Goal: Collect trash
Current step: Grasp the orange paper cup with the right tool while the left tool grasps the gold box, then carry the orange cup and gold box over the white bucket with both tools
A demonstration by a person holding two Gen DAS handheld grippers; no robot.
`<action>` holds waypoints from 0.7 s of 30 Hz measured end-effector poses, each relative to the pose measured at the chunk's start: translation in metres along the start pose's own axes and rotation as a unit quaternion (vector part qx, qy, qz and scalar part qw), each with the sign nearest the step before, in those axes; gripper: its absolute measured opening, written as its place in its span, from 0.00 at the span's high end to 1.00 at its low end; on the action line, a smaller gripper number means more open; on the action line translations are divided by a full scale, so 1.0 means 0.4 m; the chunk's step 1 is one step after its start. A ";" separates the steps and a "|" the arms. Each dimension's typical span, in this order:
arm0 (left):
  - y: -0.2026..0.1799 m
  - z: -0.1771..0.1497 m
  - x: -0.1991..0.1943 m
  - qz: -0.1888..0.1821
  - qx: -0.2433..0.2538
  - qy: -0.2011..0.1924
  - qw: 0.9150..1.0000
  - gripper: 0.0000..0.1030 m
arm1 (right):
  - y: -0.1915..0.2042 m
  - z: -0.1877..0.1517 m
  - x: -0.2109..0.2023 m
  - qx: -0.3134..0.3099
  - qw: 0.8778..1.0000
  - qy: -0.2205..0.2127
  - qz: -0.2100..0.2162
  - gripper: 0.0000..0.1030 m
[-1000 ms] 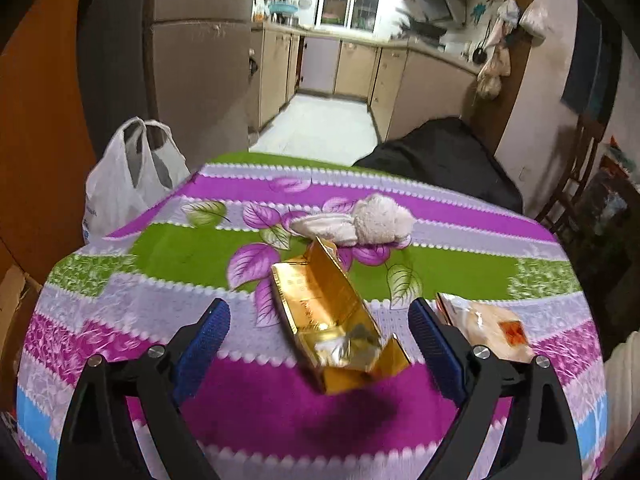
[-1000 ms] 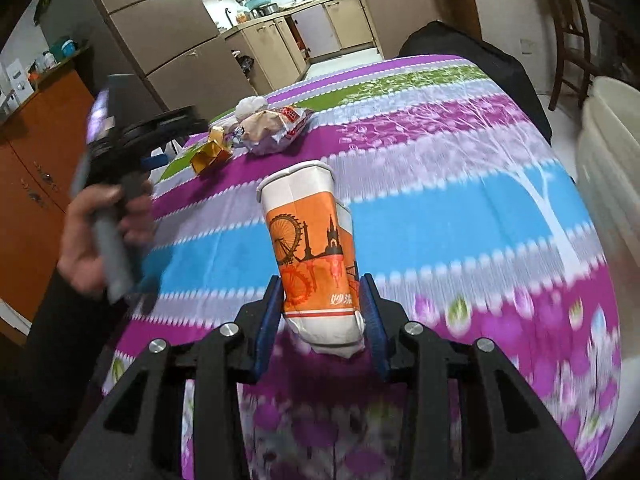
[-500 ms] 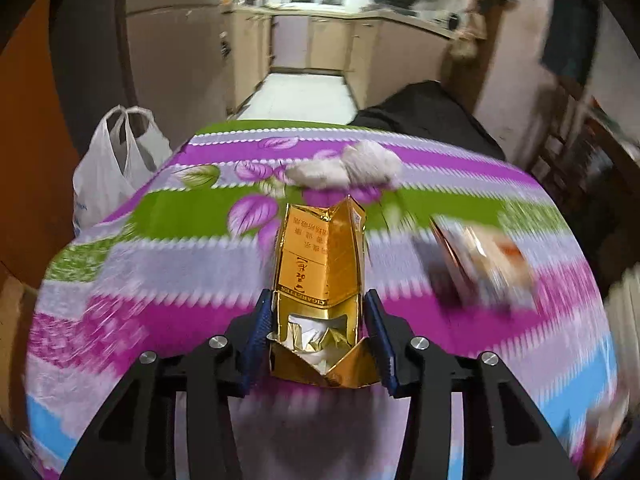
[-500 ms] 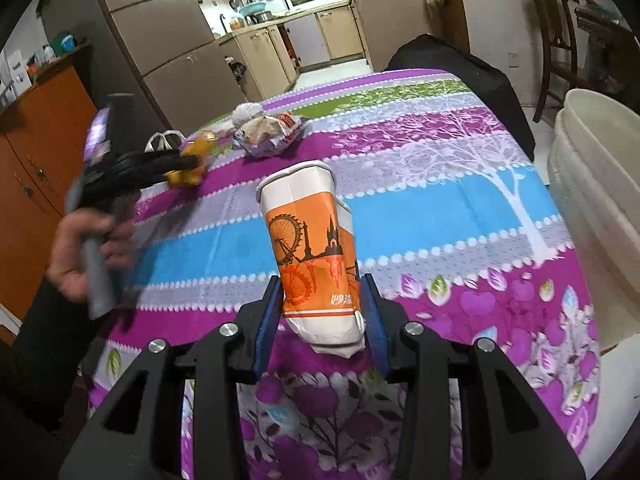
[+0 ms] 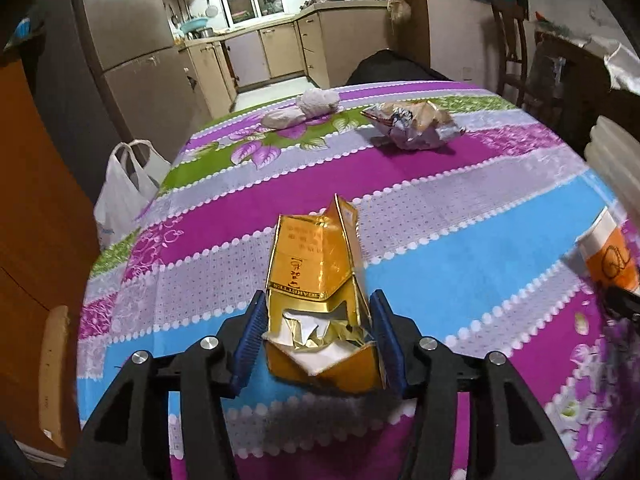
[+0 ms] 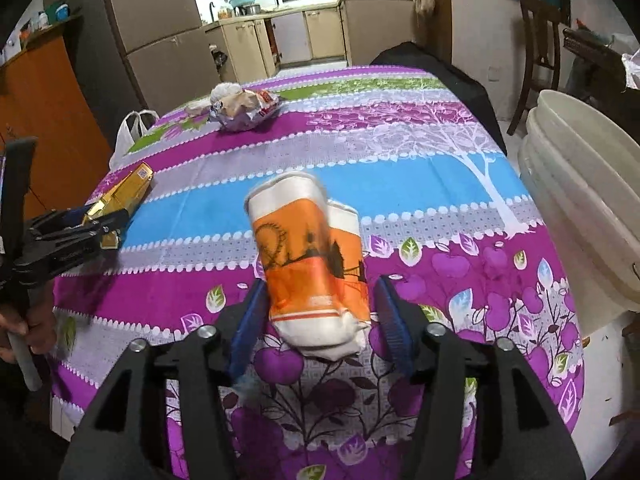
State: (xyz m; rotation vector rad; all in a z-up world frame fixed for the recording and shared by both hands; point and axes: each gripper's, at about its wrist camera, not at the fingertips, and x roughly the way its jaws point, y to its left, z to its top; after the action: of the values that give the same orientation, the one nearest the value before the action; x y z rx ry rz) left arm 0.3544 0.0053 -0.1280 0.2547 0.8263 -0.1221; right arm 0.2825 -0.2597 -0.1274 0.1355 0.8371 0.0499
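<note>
Your left hand-held gripper (image 5: 320, 336) has the gold carton (image 5: 316, 280) between its blue pads; the jaws are opening, yet both pads look to be touching the carton's sides, so it reads as gripped. The carton's torn end faces you, with crumpled foil and paper inside. Your right hand-held gripper (image 6: 318, 320) is opening too, and the orange-and-white paper cup (image 6: 308, 264) sits between its pads with a gap on either side, blurred and tilted, no longer pinched. Both hover over the surface (image 6: 400, 168), which is covered by a striped purple, blue and green cloth. Farther out on it lie a crumpled snack wrapper (image 5: 412, 126) and, beyond that, wadded tissue (image 5: 308, 108). A white plastic bag (image 5: 124, 192) hangs off the surface's left edge. Stacked white buckets (image 6: 580, 200) stand just beside its right edge.
</note>
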 end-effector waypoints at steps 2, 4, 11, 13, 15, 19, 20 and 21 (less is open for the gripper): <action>-0.004 -0.002 0.009 0.006 0.005 0.002 1.000 0.48 | -0.004 0.001 -0.001 0.004 1.000 -0.003 -0.001 0.42; -0.006 -0.006 0.008 0.009 0.005 -0.002 1.000 0.48 | -0.009 0.002 -0.002 0.006 1.000 -0.006 0.001 0.42; -0.013 0.001 0.012 0.017 0.003 -0.003 1.000 0.48 | 0.009 0.002 0.005 -0.031 0.999 -0.011 -0.016 0.54; -0.016 0.000 0.011 0.018 0.005 -0.004 1.000 0.50 | 0.010 0.002 0.005 -0.032 0.999 -0.011 -0.013 0.58; -0.020 0.000 0.008 0.021 0.008 -0.004 1.000 0.52 | 0.012 -0.001 0.004 -0.032 0.999 -0.011 -0.009 0.61; -0.034 0.003 -0.017 0.016 0.014 -0.009 1.000 0.54 | 0.004 0.001 -0.009 -0.014 1.000 -0.006 0.018 0.63; -0.040 0.006 -0.027 0.017 0.018 -0.014 1.000 0.54 | 0.003 0.004 -0.018 -0.011 1.000 -0.007 0.023 0.64; -0.049 0.013 -0.043 0.018 0.025 -0.022 0.999 0.54 | 0.000 0.009 -0.030 -0.008 1.000 -0.008 0.029 0.64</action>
State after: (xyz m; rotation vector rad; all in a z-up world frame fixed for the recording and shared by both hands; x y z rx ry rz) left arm 0.3424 -0.0149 -0.1154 0.3122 0.7748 -0.1141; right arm 0.2772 -0.2611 -0.1164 0.1453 0.8161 0.1107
